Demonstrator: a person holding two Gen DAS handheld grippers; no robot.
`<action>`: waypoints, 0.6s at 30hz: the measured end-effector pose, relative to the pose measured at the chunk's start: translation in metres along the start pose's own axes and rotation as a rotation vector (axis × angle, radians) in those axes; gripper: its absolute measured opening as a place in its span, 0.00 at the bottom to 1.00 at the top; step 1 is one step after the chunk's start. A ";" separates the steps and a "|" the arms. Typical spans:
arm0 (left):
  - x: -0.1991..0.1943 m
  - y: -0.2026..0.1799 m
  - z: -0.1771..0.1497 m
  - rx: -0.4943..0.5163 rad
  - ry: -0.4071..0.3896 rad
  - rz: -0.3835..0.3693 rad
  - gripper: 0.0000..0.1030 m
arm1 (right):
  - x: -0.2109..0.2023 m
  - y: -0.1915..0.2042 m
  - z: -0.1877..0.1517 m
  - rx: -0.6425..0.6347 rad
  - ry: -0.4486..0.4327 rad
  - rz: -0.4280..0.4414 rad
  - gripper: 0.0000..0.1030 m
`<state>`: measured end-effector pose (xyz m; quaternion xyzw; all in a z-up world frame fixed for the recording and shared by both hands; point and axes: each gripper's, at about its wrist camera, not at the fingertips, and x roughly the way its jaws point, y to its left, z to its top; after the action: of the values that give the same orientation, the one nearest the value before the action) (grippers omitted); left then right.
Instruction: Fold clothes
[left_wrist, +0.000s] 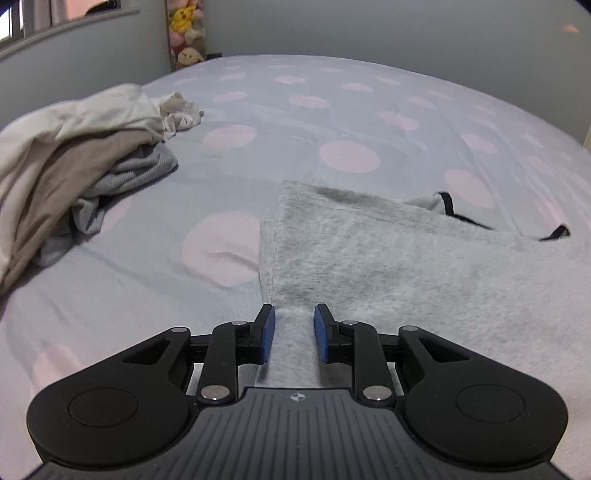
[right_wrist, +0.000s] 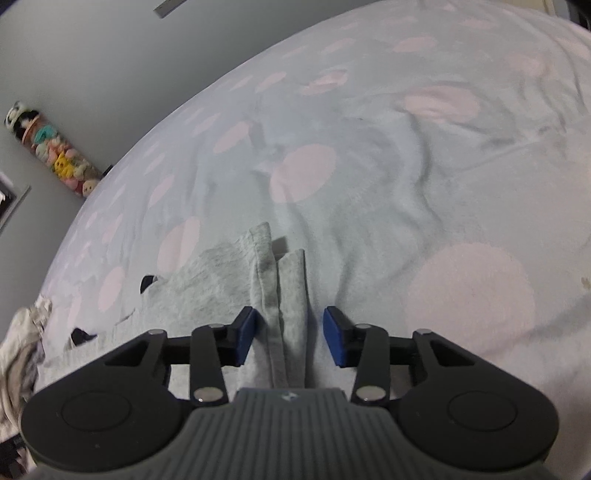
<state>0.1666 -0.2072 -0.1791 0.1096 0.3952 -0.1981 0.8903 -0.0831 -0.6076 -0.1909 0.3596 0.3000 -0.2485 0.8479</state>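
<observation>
In the left wrist view the left claw (left_wrist: 294, 317) has a strip of the grey garment (left_wrist: 406, 258) running up between its blue pads (left_wrist: 269, 332), the jaws narrow, with slim gaps beside the cloth; whether they pinch it I cannot tell. From there the garment spreads away and to the right over the bed (left_wrist: 147, 295), one corner pointing away from the claw, its long side running off toward the right edge. Black trim (left_wrist: 448, 203) shows at its far edge.

The right wrist view shows the right claw (right_wrist: 289, 330) set moderately wide, pads clear of a doubled, hemmed edge of the same garment (right_wrist: 221, 280) that lies between them and runs straight ahead.

Only the left view shows the full pile of clothes (left_wrist: 74, 155), white, beige and grey, lying further off to the left. Both views catch the column of plush toys (left_wrist: 184, 33) against the far wall.
</observation>
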 end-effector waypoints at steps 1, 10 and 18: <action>0.000 -0.002 0.001 0.008 0.001 0.009 0.20 | 0.000 0.002 -0.001 -0.024 0.000 -0.004 0.27; -0.021 -0.002 0.010 0.062 0.028 -0.006 0.21 | -0.015 0.020 0.003 -0.054 -0.005 0.006 0.08; -0.058 0.023 0.040 0.123 0.002 -0.061 0.32 | -0.053 0.077 0.023 0.013 0.055 0.105 0.08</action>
<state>0.1673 -0.1854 -0.1084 0.1523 0.3865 -0.2490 0.8749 -0.0635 -0.5661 -0.1059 0.3871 0.3021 -0.1957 0.8489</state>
